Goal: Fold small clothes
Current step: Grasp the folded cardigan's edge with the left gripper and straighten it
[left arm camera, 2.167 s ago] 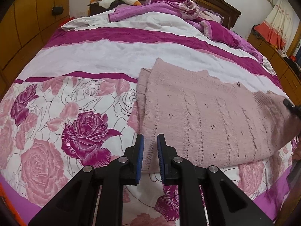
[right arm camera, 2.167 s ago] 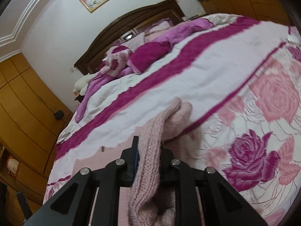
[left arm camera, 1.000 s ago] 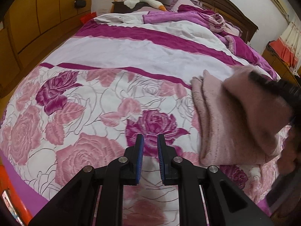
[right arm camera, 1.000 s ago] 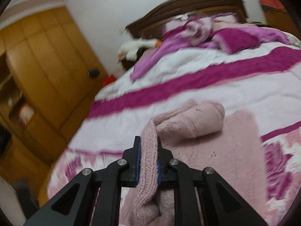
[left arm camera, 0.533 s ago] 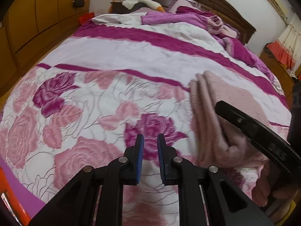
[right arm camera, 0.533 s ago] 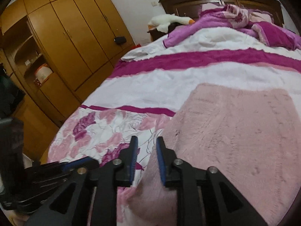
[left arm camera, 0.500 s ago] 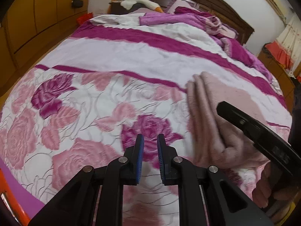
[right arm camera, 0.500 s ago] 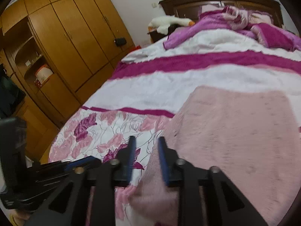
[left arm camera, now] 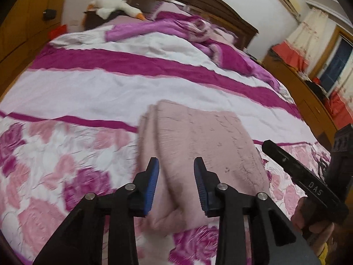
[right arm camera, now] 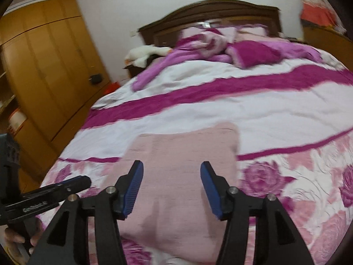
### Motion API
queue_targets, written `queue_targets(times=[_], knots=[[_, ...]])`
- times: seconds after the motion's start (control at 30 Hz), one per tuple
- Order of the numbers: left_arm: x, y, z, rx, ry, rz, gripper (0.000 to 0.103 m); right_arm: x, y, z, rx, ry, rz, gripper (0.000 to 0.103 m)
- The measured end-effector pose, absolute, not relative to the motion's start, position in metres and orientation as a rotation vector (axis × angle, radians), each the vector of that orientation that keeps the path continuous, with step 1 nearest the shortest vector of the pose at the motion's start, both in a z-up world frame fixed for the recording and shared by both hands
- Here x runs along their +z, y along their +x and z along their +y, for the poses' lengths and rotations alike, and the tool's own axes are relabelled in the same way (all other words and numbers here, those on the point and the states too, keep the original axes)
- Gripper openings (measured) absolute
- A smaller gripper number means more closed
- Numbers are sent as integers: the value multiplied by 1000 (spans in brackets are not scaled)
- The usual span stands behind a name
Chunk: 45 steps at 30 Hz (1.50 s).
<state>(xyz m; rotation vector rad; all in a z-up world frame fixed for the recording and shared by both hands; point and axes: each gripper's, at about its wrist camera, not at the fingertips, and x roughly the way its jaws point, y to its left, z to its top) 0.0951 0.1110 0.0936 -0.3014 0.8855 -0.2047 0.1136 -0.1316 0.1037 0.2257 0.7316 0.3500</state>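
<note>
A pale pink knitted garment [left arm camera: 205, 141] lies folded into a rectangle on the bed's flowered cover; it also shows in the right wrist view [right arm camera: 183, 176]. My left gripper [left arm camera: 176, 185] is open and empty, just above the garment's near left part. My right gripper [right arm camera: 172, 190] is open wide and empty, above the garment's near edge. The right gripper's finger also shows at the right of the left wrist view [left arm camera: 293, 167], and the left gripper's finger shows at the lower left of the right wrist view [right arm camera: 66, 185].
The bed cover [left arm camera: 92, 88] has white and magenta stripes and rose print. Crumpled purple bedding [left arm camera: 198, 31] and a plush goose [left arm camera: 114, 6] lie by the headboard. Wooden wardrobes [right arm camera: 48, 66] stand left of the bed, a low cabinet [left arm camera: 308, 92] to the right.
My right gripper carried the garment's end over to the left, let go and opened. My left gripper opened and moved right over the garment. The garment now lies folded narrower.
</note>
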Motion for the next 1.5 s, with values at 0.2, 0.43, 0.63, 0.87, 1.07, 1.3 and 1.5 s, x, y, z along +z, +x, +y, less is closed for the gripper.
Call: queue_targets(times=[0.2,0.43,0.63,0.87,1.07,1.3,1.5], knots=[[60,129,97,-148,-283,965,11,79,123,-159,288,259,763,57],[40,138,91,-133,-344,970,16,63,125,-168,282,283,762,57],[36,144,85,-190,-403,932,0,54,125,-178,280,322,753,57],[75,109,106,-146,-325,787,0,56,120,-176,363,355,734,57],[31,113,127,-81,-309,904,0,42,118,-143,412,258,816,58],[47,82,135,-133,-377,912,8,45,112,-150,408,290,853,59],[44,49,137,-197,-453,967,16,41,95,-163,447,370,899,59]])
